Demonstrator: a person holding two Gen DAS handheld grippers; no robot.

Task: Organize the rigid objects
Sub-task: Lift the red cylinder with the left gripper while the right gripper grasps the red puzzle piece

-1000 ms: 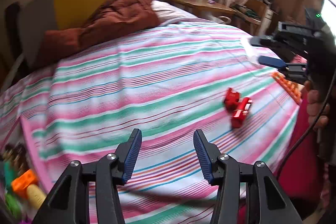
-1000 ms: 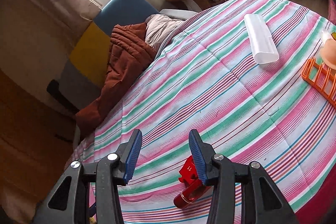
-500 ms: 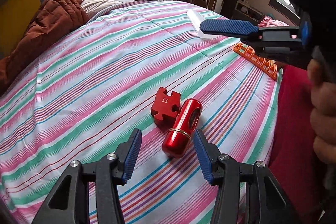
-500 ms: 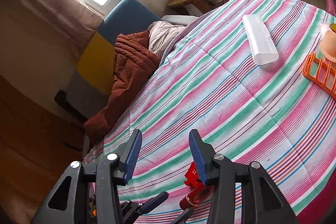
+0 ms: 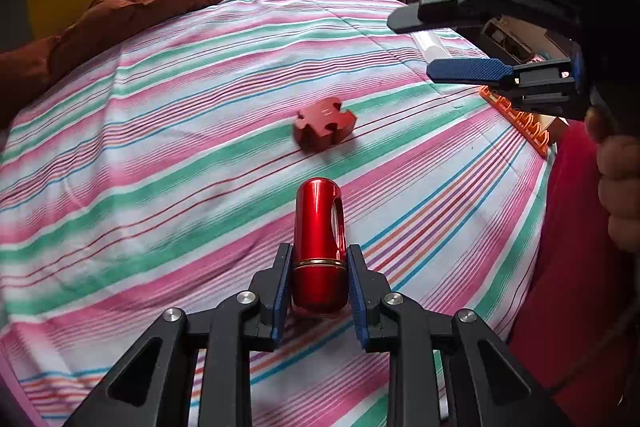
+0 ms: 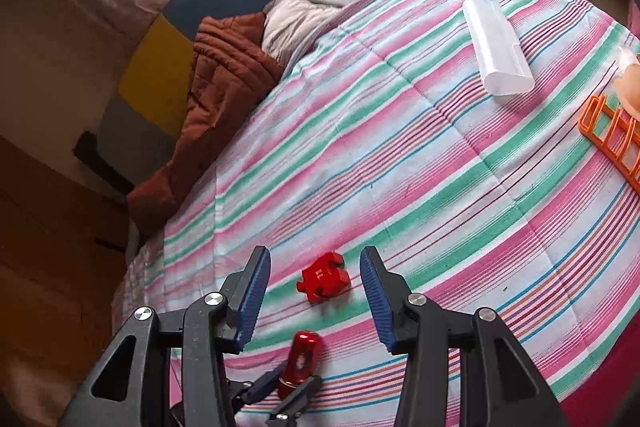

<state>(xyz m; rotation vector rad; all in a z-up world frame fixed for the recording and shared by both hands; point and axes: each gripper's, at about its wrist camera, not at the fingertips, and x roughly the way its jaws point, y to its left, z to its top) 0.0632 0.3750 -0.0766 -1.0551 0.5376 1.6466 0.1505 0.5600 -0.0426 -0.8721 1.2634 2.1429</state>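
Observation:
A shiny red metal cylinder (image 5: 318,223) with a gold ring lies on the striped bedspread (image 5: 160,147). My left gripper (image 5: 319,255) is shut on its near end, blue pads pressing both sides. The right wrist view shows the same cylinder (image 6: 304,351) held by the left gripper (image 6: 296,377) at the bottom edge. A red puzzle-shaped block (image 5: 325,123) marked 11 rests on the bedspread just beyond it. My right gripper (image 6: 315,253) hovers open above that block (image 6: 324,277), which shows between its fingers without touching them. In the left wrist view the right gripper (image 5: 424,47) hangs at the upper right.
A white oblong case (image 6: 498,47) lies at the far right of the bed. An orange rack (image 6: 612,143) sits at the right edge beside a peach-coloured object (image 6: 630,87). A brown quilt (image 5: 140,7) is piled at the head end. A person's hand (image 5: 620,187) holds the right gripper.
My left gripper has come down over the red cylinder and shut on it. The cylinder now lies apart from the puzzle block. The right gripper has tipped slightly toward the block.

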